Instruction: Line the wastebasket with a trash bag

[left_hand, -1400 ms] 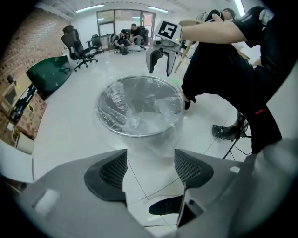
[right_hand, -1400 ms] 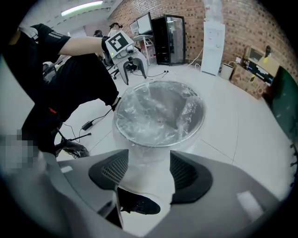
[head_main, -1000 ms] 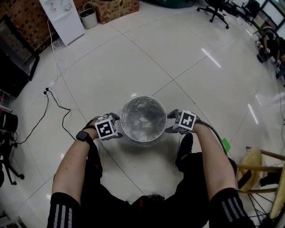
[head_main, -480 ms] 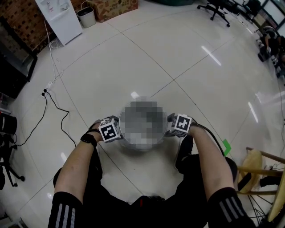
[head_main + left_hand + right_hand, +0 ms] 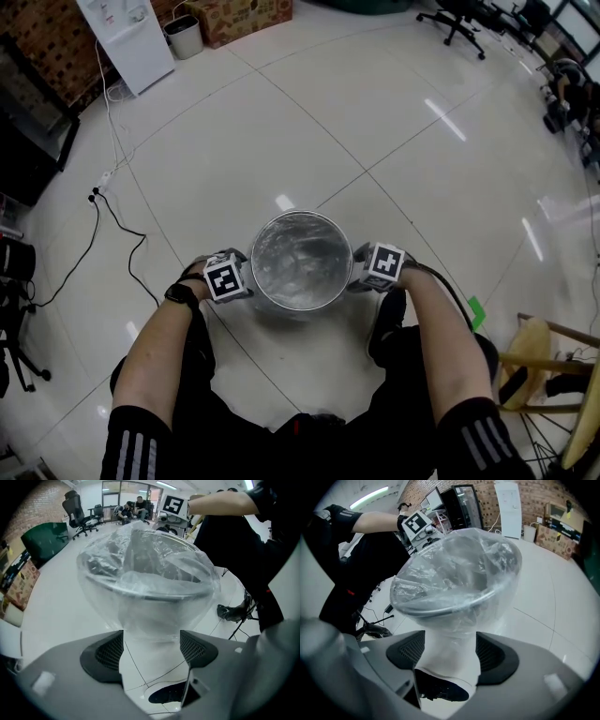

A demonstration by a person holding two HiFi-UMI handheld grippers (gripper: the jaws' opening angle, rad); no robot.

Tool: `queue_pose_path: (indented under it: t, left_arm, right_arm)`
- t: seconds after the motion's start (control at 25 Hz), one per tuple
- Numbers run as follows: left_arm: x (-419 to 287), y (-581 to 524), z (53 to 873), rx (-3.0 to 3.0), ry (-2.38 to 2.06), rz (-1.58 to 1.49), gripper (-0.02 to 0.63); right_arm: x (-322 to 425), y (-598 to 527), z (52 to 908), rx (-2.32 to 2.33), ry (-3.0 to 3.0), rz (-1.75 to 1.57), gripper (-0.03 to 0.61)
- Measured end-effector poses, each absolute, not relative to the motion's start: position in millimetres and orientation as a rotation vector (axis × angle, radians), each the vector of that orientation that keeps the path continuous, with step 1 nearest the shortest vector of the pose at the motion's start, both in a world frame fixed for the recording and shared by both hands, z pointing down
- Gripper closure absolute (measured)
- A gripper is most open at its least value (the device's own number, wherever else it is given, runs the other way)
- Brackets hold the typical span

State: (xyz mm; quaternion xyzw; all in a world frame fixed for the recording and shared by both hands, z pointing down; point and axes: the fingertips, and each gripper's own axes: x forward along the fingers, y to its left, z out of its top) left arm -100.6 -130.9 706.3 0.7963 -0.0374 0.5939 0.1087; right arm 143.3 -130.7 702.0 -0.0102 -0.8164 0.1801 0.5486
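While the wastebasket [image 5: 300,215] stands upright on the pale tiled floor [image 5: 244,141] just in front of the person, a clear trash bag [image 5: 300,262] sits inside it, its film crumpled against the inner wall and down to the bottom. The bag is all the basket holds. Its mouth is turned out over the rim and hangs as a loose skirt partway down the outside.

The left gripper [image 5: 151,648] is at the basket's left side, pointing steeply down. Its jaws are wide apart, with the basket's wall and the bag's hanging edge between them, and they clamp neither. The right gripper [image 5: 447,656] is at the opposite side. Its jaws have just been opening and now stand at their widest, with wall and film between them, gripping nothing.
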Motion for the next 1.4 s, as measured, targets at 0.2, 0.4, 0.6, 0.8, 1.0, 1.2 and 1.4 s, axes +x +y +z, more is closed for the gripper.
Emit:
queue_pose_path:
  t: [0.2, 0.4, 0.6, 0.8, 1.0, 1.2, 1.4]
  left_arm:
    - [-124, -118, 686, 2.259, -0.089, 1.761, 0.242]
    - [-131, -138, 637, 2.326, -0.183, 1.759, 0.244]
    - [-74, -152, 521, 2.614, -0.345, 1.663, 0.279]
    - [-48, -138, 460, 2.576, -0.483, 1.336, 0.3]
    - [-65, -152, 454, 2.579, -0.616, 1.31, 0.318]
    - [-60, -179, 430, 2.668, -0.696, 1.183, 0.333]
    - [-54, -186, 425, 2.666, -0.72, 1.164, 0.341]
  right_arm:
    - [160, -136, 661, 0.032, -1.935, 0.41, 0.232]
    - [149, -192, 585, 0.242, -2.068, 0.267, 0.3]
    - [111, -244, 533, 0.475, -2.203, 0.234, 0.515]
    - [60, -249, 529, 0.392, -2.241, 0.311, 0.552]
    - [41, -255, 561, 0.326, -2.137, 0.275, 0.555]
    - [31, -274, 575, 0.258, -2.089, 0.182, 0.544]
    - [32, -282, 602, 0.228, -2.021, 0.223, 0.479]
